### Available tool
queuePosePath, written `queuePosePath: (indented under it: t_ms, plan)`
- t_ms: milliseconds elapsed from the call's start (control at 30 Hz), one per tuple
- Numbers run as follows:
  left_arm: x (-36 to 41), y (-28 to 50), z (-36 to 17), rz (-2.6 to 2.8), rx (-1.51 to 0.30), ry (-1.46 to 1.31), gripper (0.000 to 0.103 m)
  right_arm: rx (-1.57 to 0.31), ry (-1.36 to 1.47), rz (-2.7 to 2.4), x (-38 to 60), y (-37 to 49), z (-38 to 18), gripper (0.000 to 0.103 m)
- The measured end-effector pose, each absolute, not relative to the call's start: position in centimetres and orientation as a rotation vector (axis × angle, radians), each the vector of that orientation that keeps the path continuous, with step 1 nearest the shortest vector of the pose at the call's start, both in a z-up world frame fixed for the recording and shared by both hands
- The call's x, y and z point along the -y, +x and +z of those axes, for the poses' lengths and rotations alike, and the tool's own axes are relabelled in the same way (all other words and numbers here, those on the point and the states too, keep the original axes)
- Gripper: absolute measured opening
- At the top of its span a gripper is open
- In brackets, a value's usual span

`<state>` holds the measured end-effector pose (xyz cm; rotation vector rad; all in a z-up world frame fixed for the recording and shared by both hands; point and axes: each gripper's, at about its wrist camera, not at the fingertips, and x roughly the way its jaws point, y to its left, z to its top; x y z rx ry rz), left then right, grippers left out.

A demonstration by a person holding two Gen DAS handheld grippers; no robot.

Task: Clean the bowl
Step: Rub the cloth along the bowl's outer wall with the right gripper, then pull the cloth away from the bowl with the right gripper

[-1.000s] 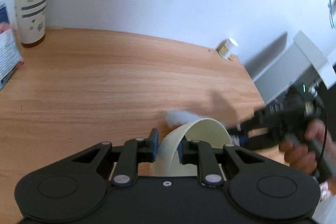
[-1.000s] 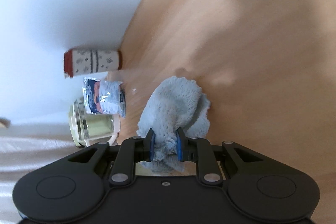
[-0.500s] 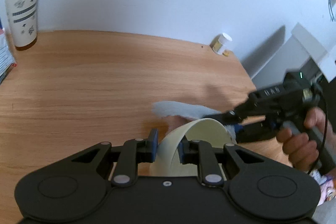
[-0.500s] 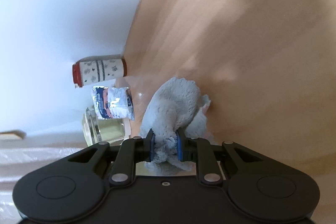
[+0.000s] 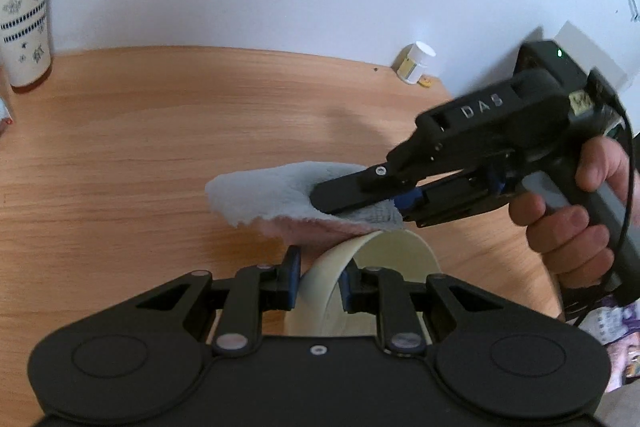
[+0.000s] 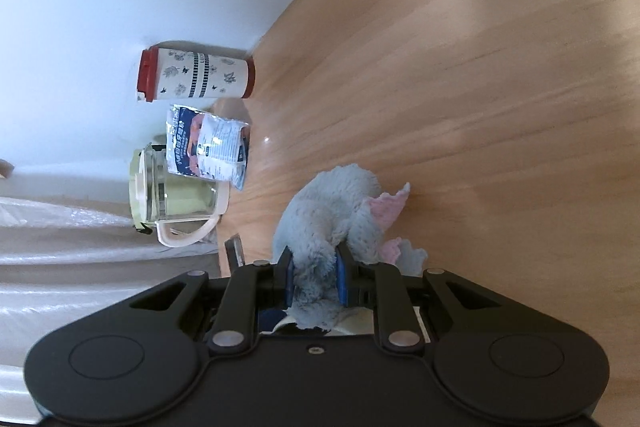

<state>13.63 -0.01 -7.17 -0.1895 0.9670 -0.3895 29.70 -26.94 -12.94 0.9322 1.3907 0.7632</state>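
My left gripper (image 5: 319, 279) is shut on the rim of a pale cream bowl (image 5: 394, 267), held tilted above the wooden table (image 5: 160, 131). My right gripper (image 5: 356, 199) comes in from the right, shut on a fluffy grey-blue cloth (image 5: 264, 193) with a pink underside. The cloth hangs just above the bowl's far rim. In the right wrist view the gripper (image 6: 316, 279) pinches the cloth (image 6: 332, 219) between its blue pads. Whether cloth and bowl touch is hidden.
A red-lidded patterned tumbler (image 5: 24, 15) stands at the far left by the white wall; it also shows in the right wrist view (image 6: 196, 75). A snack packet (image 6: 208, 143) and a glass jug (image 6: 176, 199) sit near it. A small white-capped bottle (image 5: 414, 63) stands at the back.
My right gripper with the cloth has risen and moved left, closer to the camera, now over the bowl's far rim. The left gripper still holds the bowl.
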Motion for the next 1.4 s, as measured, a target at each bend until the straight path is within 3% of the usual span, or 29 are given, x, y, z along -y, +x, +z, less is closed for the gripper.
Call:
queuePosePath:
  t_ms: [200,767,1000,1400]
  plan:
    - [-2.6,14.4,-6.7,-0.465,-0.972,-0.216,0.018,-1.37,0.954,0.69,28.2,29.0,-13.2,0.022]
    - [-12.6,17.5,-7.5,-0.458,-0.966,-0.454,0.018,-1.31,1.356,0.385,26.6,20.3,-17.6,0.022]
    - [-12.1,17.1,-7.8,-0.438,-0.977,-0.458,0.018,-1.225,1.419,0.399,27.1,21.5,-16.6,0.022]
    - [-10.6,15.9,-8.9,-0.28,-0.986,-0.57,0.018,-1.312,1.32,0.492,28.0,25.4,-16.3,0.022]
